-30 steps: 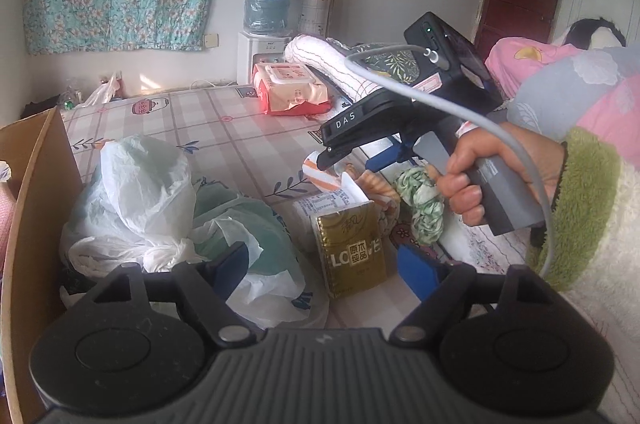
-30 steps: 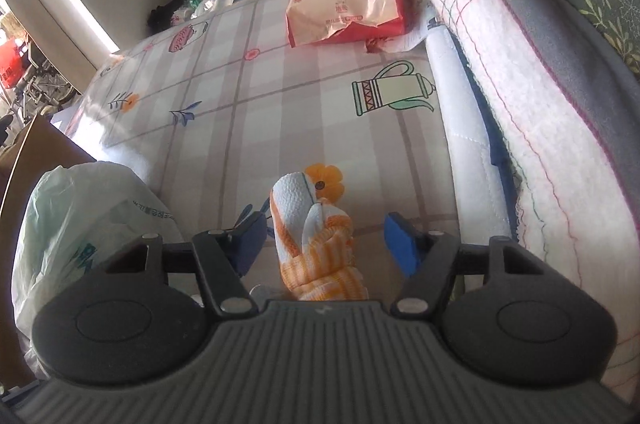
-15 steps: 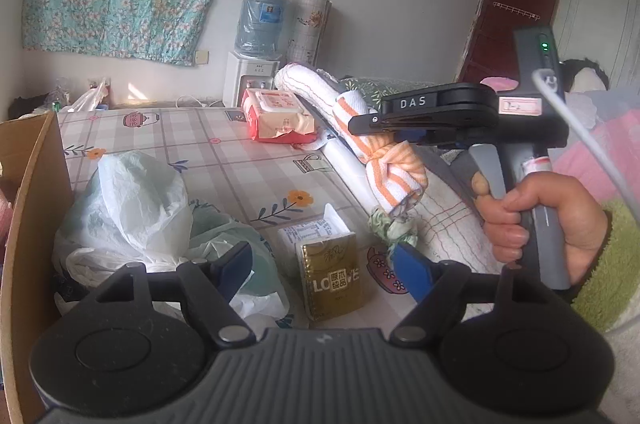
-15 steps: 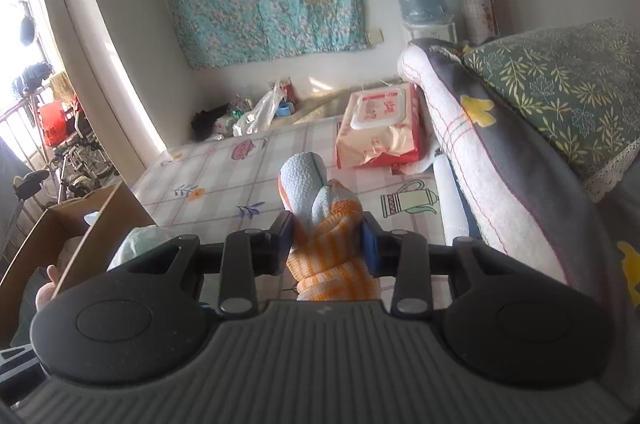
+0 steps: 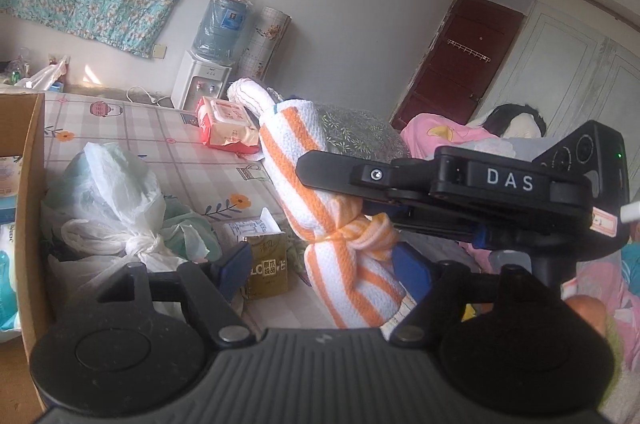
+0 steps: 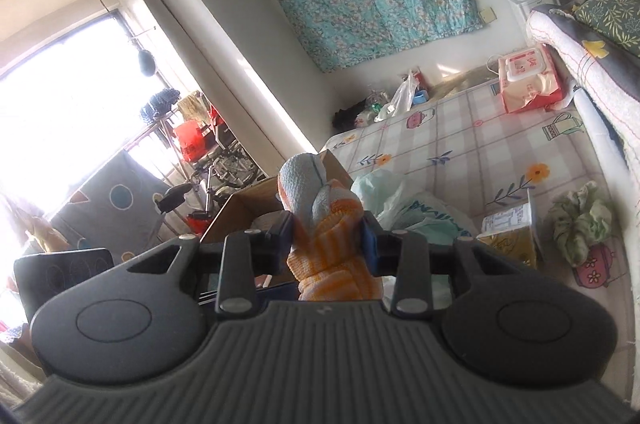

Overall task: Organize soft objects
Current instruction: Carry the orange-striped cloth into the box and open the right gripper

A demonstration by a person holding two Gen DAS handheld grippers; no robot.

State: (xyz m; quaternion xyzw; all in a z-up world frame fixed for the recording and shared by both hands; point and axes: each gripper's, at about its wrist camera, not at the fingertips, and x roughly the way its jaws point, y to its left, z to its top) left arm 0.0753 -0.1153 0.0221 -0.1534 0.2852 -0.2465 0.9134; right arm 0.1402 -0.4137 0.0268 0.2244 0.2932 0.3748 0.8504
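Right gripper (image 6: 327, 242): clenched on the knotted towel (image 6: 320, 220), one blue pad pressing each side; its jaws have just been closing on it.
Knotted towel: waffle-weave cloth, white with orange stripes, tied in a knot at the middle; lifted in the air above the bed, one end standing up past the pads, the other hanging down.
Left gripper (image 5: 324, 270): released, its jaws have just been closing a little; the lower end of the towel hangs between the blue pads, and I cannot tell if it touches them.
Gold carton (image 5: 266, 266): small box with a shiny face, on the bed sheet (image 5: 160, 140) just behind the left pad.
Plastic bag (image 5: 112, 200): thin, crumpled, white, tied in a knot, beside the carton and against the cardboard box (image 5: 30, 208) at the left edge of the bed.
Green cloth (image 6: 582, 222): crumpled, near the right edge of the bed, by the folded quilt (image 6: 576, 60).
Wipes pack (image 5: 226, 124): soft pink packet, at the far edge of the bed.
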